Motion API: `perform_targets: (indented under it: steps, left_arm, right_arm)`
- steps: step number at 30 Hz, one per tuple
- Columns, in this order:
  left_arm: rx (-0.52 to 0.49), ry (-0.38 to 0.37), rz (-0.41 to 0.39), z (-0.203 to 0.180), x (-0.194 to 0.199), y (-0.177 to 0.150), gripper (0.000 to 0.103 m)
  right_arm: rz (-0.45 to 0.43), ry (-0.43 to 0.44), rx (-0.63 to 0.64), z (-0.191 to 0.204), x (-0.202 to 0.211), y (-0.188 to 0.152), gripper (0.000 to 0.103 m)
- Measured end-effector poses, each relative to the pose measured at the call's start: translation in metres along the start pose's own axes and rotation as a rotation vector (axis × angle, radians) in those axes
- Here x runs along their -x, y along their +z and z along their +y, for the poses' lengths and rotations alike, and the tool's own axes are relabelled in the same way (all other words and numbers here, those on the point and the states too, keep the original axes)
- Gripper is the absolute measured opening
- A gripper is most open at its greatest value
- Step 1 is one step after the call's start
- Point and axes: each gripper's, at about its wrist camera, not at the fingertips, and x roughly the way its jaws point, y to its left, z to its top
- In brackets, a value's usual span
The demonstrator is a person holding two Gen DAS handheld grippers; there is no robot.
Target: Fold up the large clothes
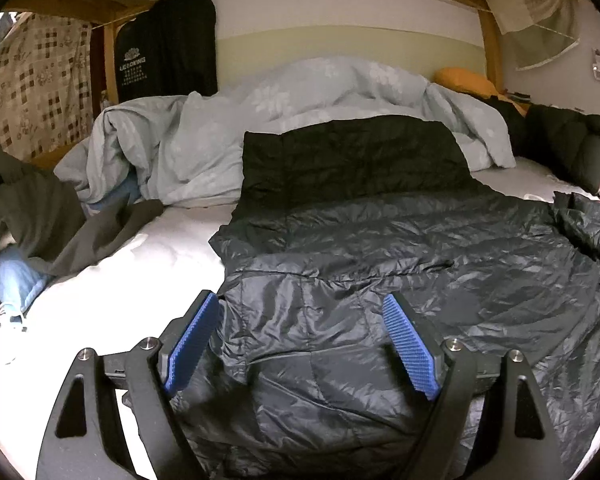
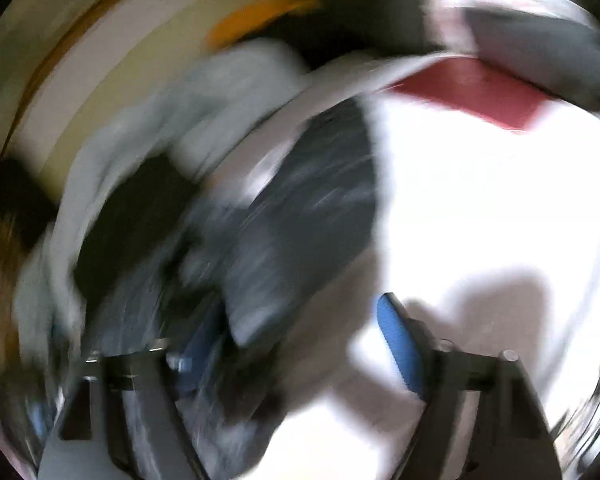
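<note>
A black quilted puffer jacket [image 1: 400, 248] lies spread on the white mattress [image 1: 140, 264], its matte dark lining folded out at the far end. My left gripper [image 1: 300, 298] hovers open over the jacket's near edge. Its blue pads [image 1: 408, 344] stand wide apart with jacket fabric below them, not pinched. The right wrist view is heavily blurred. There my right gripper [image 2: 296, 312] shows its blue pads [image 2: 400, 344] far apart over the white sheet. A dark jacket part [image 2: 308, 200] lies ahead and to the left, near the left finger.
A rumpled pale blue duvet [image 1: 300, 92] is piled behind the jacket. A dark garment [image 1: 40, 208] and jeans [image 1: 16, 276] lie at the left. An orange pillow [image 1: 464, 78] and another black coat [image 1: 572, 140] sit at the right. A wooden bed frame [image 1: 488, 40] bounds the back. A red patch [image 2: 472, 92] shows beyond the sheet.
</note>
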Motion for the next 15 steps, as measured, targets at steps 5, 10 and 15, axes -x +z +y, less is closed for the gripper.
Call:
perform_targets:
  steps: [5, 10, 15]
  left_arm:
    - [0.020, -0.002, 0.037, 0.002, -0.013, -0.003, 0.083]
    - [0.018, 0.017, 0.067, 0.002, -0.022, -0.008, 0.083]
    - [0.023, 0.044, 0.074, 0.005, -0.029, -0.007, 0.083]
  right_arm:
    - [0.019, -0.060, 0.122, 0.005, -0.032, 0.051, 0.081]
    - [0.085, -0.157, 0.243, 0.004, -0.096, 0.076, 0.073]
    - [0.124, -0.138, 0.281, -0.007, -0.142, 0.084, 0.072]
